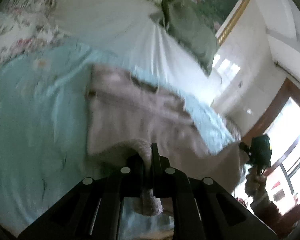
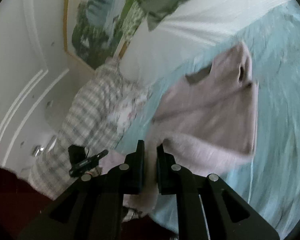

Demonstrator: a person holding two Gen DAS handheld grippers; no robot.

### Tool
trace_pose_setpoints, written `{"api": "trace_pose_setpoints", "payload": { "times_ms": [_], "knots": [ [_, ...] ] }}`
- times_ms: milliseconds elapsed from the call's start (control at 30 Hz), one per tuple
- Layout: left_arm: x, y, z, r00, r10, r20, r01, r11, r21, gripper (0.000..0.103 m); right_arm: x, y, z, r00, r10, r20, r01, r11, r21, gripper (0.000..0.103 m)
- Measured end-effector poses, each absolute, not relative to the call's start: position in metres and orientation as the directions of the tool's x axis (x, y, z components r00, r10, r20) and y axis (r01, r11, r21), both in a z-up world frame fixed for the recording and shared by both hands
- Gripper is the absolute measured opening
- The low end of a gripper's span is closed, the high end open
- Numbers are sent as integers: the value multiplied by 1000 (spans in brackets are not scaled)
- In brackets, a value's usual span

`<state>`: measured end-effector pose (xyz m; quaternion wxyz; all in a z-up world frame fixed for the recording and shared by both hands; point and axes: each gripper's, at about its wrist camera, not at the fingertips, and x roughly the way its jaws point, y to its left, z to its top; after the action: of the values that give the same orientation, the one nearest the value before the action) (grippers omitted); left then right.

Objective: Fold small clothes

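Note:
A small pink fuzzy garment (image 1: 140,110) lies partly lifted over the pale blue bedsheet (image 1: 30,110). My left gripper (image 1: 147,156) is shut on the garment's near edge, and a fold of pink cloth hangs down between its fingers. My right gripper (image 2: 150,148) is shut on another edge of the same pink garment (image 2: 210,110), which stretches up and to the right from it. Each gripper shows in the other's view: the right gripper (image 1: 260,152) at the garment's far corner, the left gripper (image 2: 86,160) at lower left. Both views are blurred by motion.
A green pillow (image 1: 190,30) and a white sheet (image 1: 110,20) lie at the bed's head, under a gold-framed painting (image 1: 230,20). A floral quilt (image 1: 14,32) and a plaid cloth (image 2: 90,110) sit at the bed's side. A bright window (image 1: 290,140) is at the right.

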<state>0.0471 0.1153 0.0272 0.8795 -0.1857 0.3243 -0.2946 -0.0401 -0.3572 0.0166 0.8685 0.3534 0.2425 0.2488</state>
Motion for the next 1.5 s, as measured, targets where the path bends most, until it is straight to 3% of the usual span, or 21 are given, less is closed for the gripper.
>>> {"api": "trace_pose_setpoints", "payload": {
  "times_ms": [100, 300, 600, 933, 967, 1033, 1067, 1100, 1133, 1233, 1333, 1500],
  "knots": [
    [82, 108, 46, 661, -622, -419, 399, 764, -507, 4, -8, -370, 26, 797, 557, -233, -239, 645, 726, 12],
    [165, 88, 64, 719, -569, -399, 370, 800, -472, 4, 82, -400, 44, 838, 413, -356, -99, 758, 645, 12],
    [321, 70, 49, 731, -478, -488, 234, 846, -478, 4, 194, -448, 32, 845, 276, -458, 78, 784, 616, 12],
    [415, 52, -37, 628, -376, -681, 84, 903, -420, 5, 254, -470, -41, 724, 198, -661, 303, 770, 562, 12],
    [413, 54, -40, 619, -392, -681, 92, 897, -433, 11, 248, -472, -41, 730, 198, -654, 308, 759, 574, 13],
    [398, 58, -36, 617, -444, -650, 135, 873, -468, 33, 233, -468, -31, 748, 173, -641, 311, 761, 569, 16],
    [388, 59, -32, 627, -453, -633, 157, 870, -467, 51, 223, -464, -22, 764, 151, -627, 301, 777, 553, 25],
    [372, 56, -26, 646, -452, -616, 188, 875, -445, 58, 215, -458, -13, 777, 125, -617, 296, 792, 533, 30],
    [359, 52, -21, 648, -456, -610, 217, 879, -426, 58, 205, -451, -4, 789, 102, -606, 287, 811, 510, 37],
    [330, 30, -20, 595, -514, -618, 326, 857, -398, 58, 191, -418, 10, 795, 135, -592, 199, 863, 464, 38],
    [315, -3, -29, 508, -549, -664, 436, 828, -352, 58, 207, -370, -2, 673, 277, -685, 42, 911, 410, 38],
    [340, -42, -57, 442, -442, -780, 438, 866, -242, 52, 243, -327, -33, 510, 253, -822, -84, 966, 245, 38]
  ]
}}
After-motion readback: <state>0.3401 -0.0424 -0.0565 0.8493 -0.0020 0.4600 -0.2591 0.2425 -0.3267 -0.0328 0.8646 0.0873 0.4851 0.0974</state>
